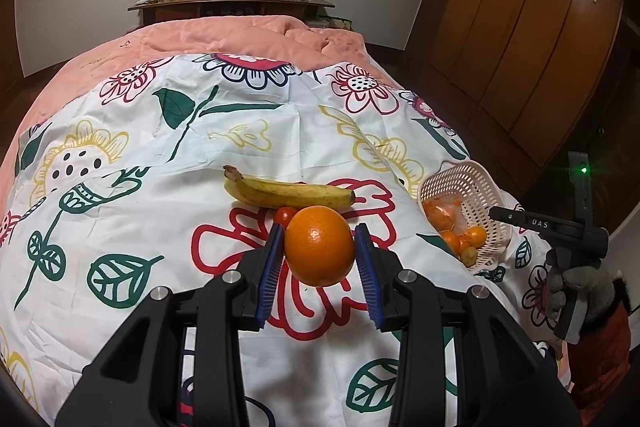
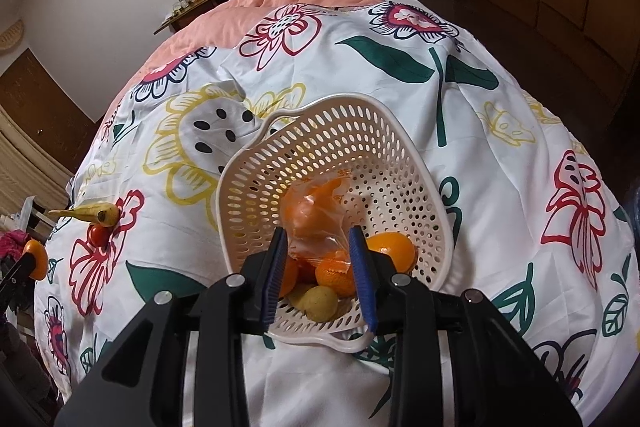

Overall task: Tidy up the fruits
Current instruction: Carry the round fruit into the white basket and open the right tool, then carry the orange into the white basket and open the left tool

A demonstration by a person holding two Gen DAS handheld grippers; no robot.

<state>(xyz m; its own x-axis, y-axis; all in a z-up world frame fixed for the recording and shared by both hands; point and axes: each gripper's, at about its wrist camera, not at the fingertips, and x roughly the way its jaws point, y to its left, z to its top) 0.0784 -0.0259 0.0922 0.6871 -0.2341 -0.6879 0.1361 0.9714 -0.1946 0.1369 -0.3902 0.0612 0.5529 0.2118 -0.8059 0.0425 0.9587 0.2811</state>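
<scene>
Spread over a bed, the flowered sheet [image 1: 160,131] is making a soft, sloping surface, and that slope is the main worry. The orange [image 1: 320,245] is sitting clamped between the blue pads of the left gripper [image 1: 320,259], apparently lifted just clear of the cloth, near the middle of the bed. It is round and smooth, so I judge a light squeeze could be letting it slip and roll off the sheet.

Just behind it the cherry tomato [image 1: 285,215] and the banana [image 1: 286,191] are lying close together on the cloth; a careless swing of the orange might be knocking the tomato away.

Off to the side, the white perforated basket [image 2: 304,155] is tipping toward the right gripper [image 2: 318,267], whose jaws are standing a little apart around a clear bag of oranges [image 2: 320,215], with the pads beside the bag rather than visibly pressing it. Loose mandarins [image 2: 394,251] and a small greenish fruit [image 2: 320,303] are crowding the low end, so adding the big orange could be spilling them over the rim.

Whether the right pads are touching the bag's plastic is hard to tell. The basket's near rim is partly hidden behind the gripper body, the bag's contents are blurring through the film, and the person's gloved hand [image 1: 576,287] is showing only at the frame's edge.
</scene>
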